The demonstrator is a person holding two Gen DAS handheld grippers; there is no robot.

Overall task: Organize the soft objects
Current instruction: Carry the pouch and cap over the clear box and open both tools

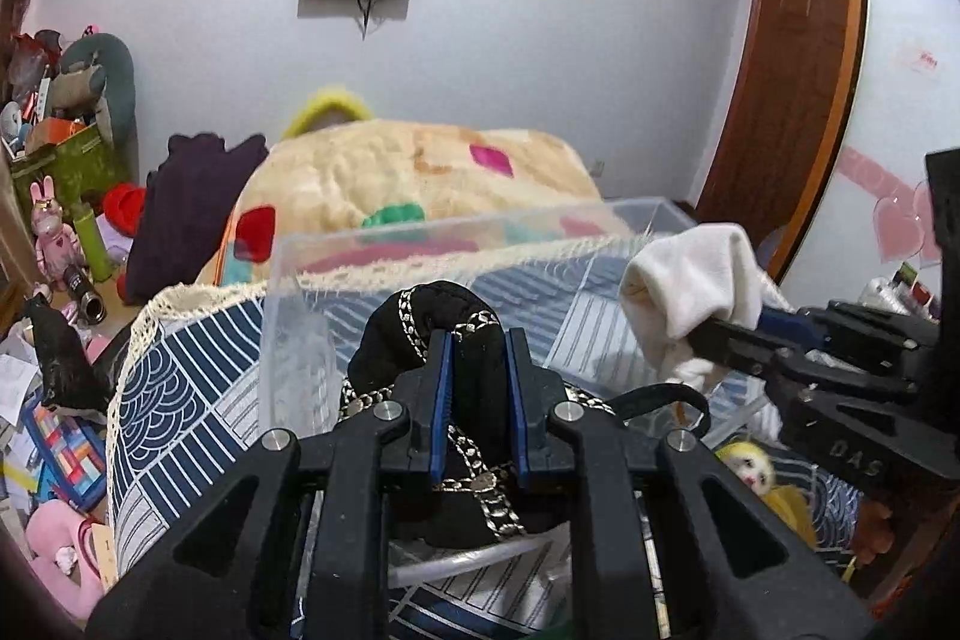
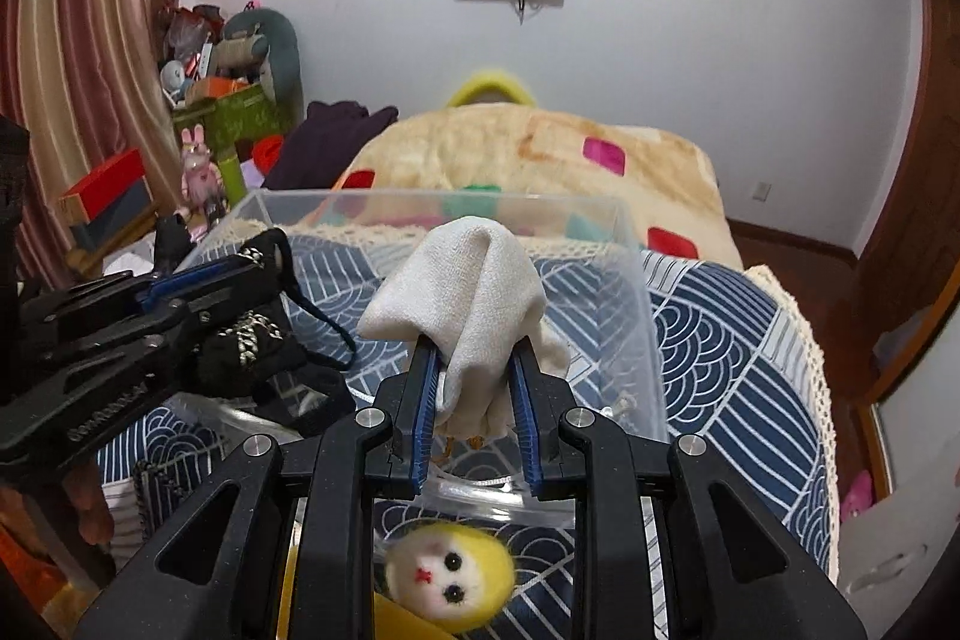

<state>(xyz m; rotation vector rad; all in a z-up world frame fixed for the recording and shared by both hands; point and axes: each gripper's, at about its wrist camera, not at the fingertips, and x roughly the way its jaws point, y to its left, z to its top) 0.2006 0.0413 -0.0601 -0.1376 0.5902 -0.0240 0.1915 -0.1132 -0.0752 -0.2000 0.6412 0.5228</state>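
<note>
My left gripper [image 1: 478,340] is shut on a black cloth pouch with a silver chain trim [image 1: 438,322] and holds it over the near edge of a clear plastic bin [image 1: 288,280]. It also shows in the right wrist view [image 2: 252,334]. My right gripper [image 2: 474,349] is shut on a white cloth [image 2: 468,274] and holds it above the same bin [image 2: 630,244]. The white cloth also shows at the right of the left wrist view [image 1: 690,274]. A yellow-haired doll [image 2: 450,580] lies on the table in front of the bin.
The bin stands on a round table with a blue patterned cloth [image 2: 720,340]. A cream blanket with coloured patches [image 2: 540,148] lies behind. Toys and boxes [image 1: 60,160] crowd the left. A wooden door [image 1: 798,70] is at the right.
</note>
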